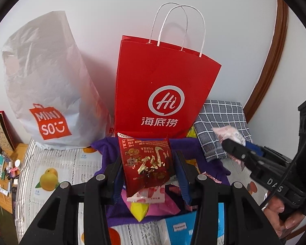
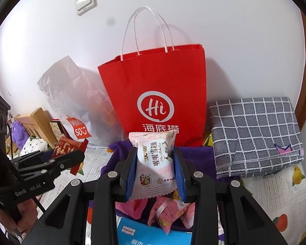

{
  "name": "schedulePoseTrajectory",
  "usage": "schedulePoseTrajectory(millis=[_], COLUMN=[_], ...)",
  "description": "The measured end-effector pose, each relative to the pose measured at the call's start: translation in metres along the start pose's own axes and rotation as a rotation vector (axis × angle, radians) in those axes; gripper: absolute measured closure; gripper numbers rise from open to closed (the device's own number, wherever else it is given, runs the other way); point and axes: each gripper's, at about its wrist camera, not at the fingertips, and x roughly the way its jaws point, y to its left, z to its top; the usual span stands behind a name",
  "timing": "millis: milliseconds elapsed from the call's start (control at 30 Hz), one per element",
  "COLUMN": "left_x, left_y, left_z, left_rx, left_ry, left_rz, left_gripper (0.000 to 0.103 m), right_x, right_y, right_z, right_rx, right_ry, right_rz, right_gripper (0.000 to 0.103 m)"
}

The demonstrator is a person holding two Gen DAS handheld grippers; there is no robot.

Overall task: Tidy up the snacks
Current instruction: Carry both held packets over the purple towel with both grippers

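Left tool (image 1: pixel 149 171) grips red packet (image 1: pixel 146 163); right tool (image 2: pixel 155 169) grips pink packet (image 2: pixel 155 161).

a paper bag (image 1: pixel 163 94) is stood against the wall at twelve o'clock, flanked at ten o'clock by a plastic bag (image 1: pixel 47 85) and at two o'clock by a folded cloth (image 1: pixel 220 122), with snack packets (image 1: pixel 151 202) piled before it at six o'clock.

The left gripper (image 1: pixel 149 169) clamps a red foil snack packet with gold lettering (image 1: pixel 146 163); at twelve o'clock behind it stands a red paper bag with white handles (image 1: pixel 163 77).
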Motion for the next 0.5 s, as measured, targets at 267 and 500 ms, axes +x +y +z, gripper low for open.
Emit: schedulePoseTrajectory(millis=[267,500], left_x=[0.022,0.030], left_y=[0.008,0.033], left_z=[-0.003,-0.003], left_rx=[0.000,-0.059], left_ry=[0.037,0.059], left_rz=[0.020,0.034], left_gripper=[0.060,0.060], right_x=[0.022,0.038], right_y=[-0.017,-0.032], right_z=[-0.003,-0.010], right_rx=[0.017,0.023], right_ry=[0.056,0.101], right_rz=[0.006,-0.011], right_gripper=[0.069,0.069])
